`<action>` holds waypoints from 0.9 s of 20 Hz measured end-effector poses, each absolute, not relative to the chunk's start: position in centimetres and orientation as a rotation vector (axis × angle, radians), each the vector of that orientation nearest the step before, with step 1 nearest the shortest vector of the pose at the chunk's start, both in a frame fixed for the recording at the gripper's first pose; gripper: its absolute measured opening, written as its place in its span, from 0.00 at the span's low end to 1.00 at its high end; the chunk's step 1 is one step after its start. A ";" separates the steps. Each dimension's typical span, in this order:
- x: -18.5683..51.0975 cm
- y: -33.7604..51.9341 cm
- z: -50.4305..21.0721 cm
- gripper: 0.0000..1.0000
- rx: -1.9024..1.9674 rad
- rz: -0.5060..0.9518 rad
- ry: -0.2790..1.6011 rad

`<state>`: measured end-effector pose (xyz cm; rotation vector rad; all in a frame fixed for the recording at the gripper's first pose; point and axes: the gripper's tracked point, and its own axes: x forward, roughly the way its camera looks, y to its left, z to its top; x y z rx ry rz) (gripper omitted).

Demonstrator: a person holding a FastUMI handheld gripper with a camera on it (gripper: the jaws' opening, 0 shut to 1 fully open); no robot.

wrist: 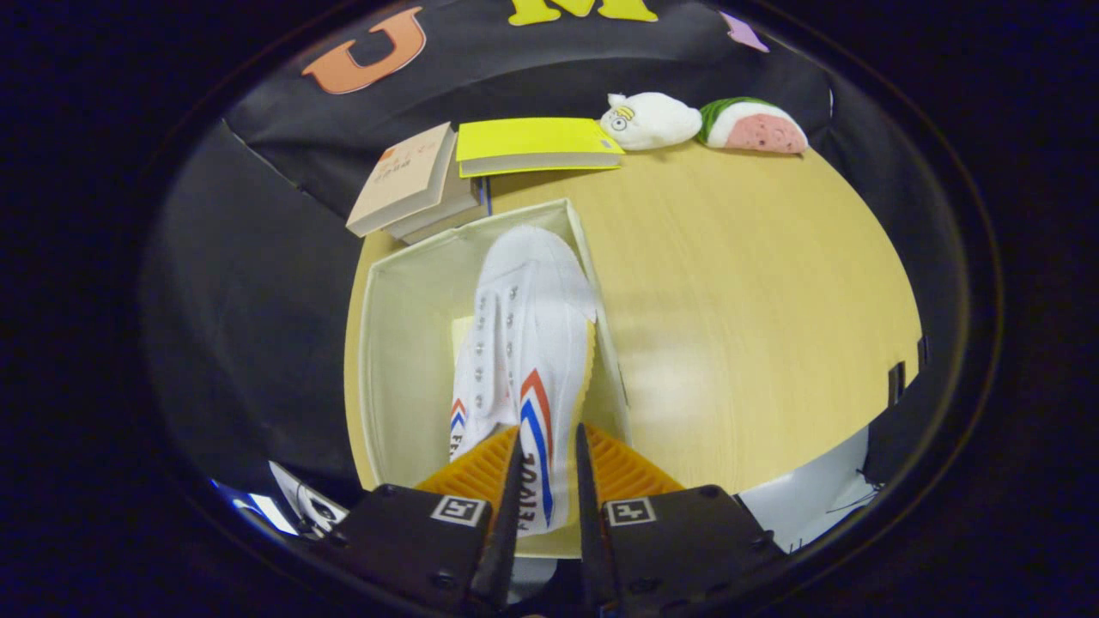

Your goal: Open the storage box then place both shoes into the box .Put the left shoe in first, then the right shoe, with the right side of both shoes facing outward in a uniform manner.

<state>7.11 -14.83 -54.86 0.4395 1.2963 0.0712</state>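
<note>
A white canvas shoe (pixel 532 343) with red and blue stripes hangs toe-first over the open cream storage box (pixel 403 326). My gripper (pixel 547 455) is shut on the shoe, its orange fingers (pixel 481 468) pressing on both sides of the heel wall. The shoe lies along the box's right wall, with its striped side turned toward that wall and its laces up and to the left. The left part of the box floor is bare. The box stands on the wooden table (pixel 730 300), just in front of the books.
Two books, a tan one (pixel 403 180) and a yellow one (pixel 532 144), lie beyond the box at the table's back. A white plush toy (pixel 648 120) and a green-and-pink plush (pixel 754 126) sit at the back right.
</note>
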 end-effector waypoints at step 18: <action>5.9 -26.8 -38.2 0.89 0.208 -0.022 0.670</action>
